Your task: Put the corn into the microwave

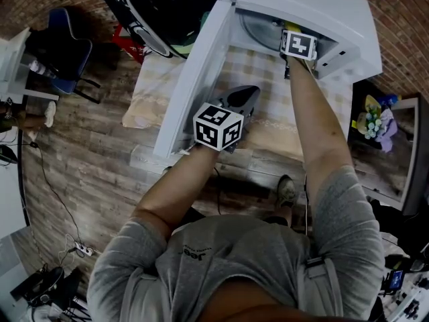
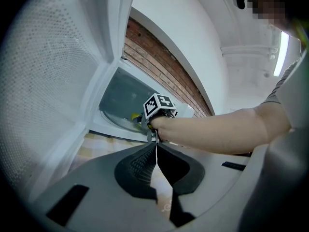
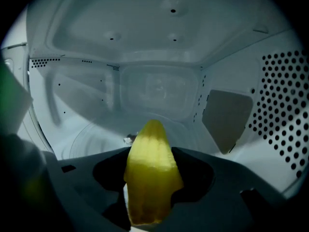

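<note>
Yellow corn [image 3: 150,187] is pinched between the 2 jaws of my right gripper [image 3: 153,154], lying along them with its tip pointing into the microwave [image 1: 305,9]. That gripper reaches through the opening and holds the corn over the front edge of the glass plate [image 3: 94,139]; I cannot tell whether it touches. My left gripper [image 2: 156,148] has its jaws pressed together on nothing, near the table's [image 1: 265,79] front edge, just beside the open door [image 1: 194,79].
</note>
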